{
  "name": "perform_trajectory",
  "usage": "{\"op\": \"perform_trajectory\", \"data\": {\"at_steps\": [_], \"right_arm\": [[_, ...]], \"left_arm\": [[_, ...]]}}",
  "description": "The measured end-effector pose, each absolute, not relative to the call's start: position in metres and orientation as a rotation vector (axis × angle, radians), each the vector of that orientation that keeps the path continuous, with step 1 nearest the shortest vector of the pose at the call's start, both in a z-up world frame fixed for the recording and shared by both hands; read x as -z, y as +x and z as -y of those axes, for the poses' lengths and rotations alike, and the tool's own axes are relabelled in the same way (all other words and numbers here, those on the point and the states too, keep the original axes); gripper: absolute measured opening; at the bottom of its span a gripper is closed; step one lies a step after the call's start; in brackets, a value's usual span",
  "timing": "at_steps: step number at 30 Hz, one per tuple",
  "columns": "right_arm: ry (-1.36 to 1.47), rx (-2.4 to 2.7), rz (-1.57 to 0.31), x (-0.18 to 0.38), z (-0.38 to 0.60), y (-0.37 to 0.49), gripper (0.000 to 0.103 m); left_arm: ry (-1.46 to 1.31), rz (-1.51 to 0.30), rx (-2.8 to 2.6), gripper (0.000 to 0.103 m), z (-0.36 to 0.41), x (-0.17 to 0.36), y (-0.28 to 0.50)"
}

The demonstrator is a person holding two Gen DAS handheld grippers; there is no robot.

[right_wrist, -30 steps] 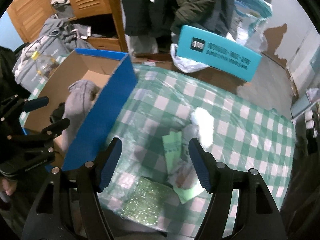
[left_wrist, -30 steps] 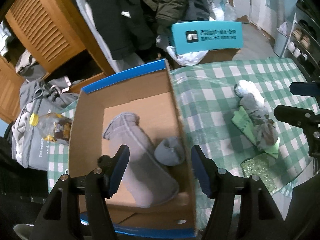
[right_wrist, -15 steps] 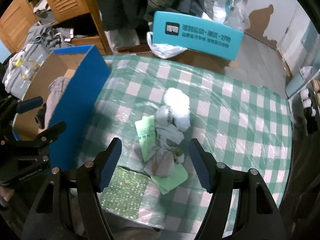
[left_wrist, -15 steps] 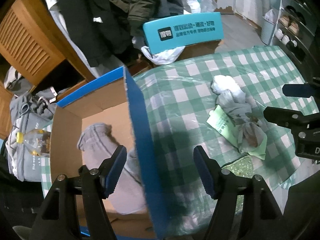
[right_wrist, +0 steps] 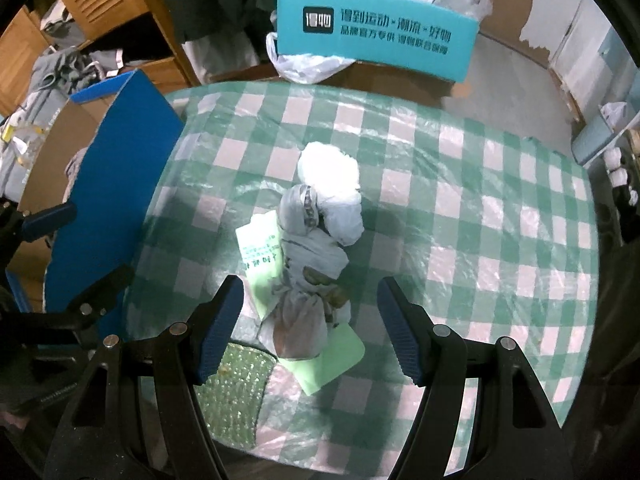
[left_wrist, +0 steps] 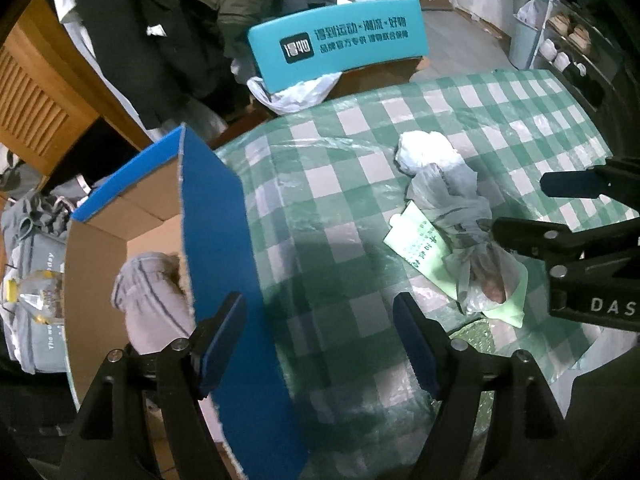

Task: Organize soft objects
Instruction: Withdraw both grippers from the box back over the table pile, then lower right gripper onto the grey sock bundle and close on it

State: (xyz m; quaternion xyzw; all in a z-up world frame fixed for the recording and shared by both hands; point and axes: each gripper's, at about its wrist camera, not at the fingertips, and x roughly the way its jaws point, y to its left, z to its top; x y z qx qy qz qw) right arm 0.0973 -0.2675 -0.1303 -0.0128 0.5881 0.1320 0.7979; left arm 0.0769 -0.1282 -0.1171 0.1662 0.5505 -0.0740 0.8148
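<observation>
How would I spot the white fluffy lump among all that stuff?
Find the green checked tablecloth. Near its middle lies a row of soft bundles; the white fluffy lump is the end nearest the teal sign. Its neighbours are grey, crumpled and rest on green paper.

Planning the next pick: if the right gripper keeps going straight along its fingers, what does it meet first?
Most likely the crumpled grey plastic bag bundle lying on the light green paper sheet. The open right gripper frames the bundle's near end between its fingers; how far off it is cannot be judged.
</observation>
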Motion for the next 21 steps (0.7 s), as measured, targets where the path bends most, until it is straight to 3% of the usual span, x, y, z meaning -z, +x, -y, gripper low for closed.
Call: {"op": "perform_trajectory", "data": {"at_steps": [21], "right_arm": [[-0.026,-0.279,-1.384,0.192,0.258,0.126,0.070]], "left_arm": [[0.350,-1.278,0.201,0.077,0.150,0.157,0.096]]}}
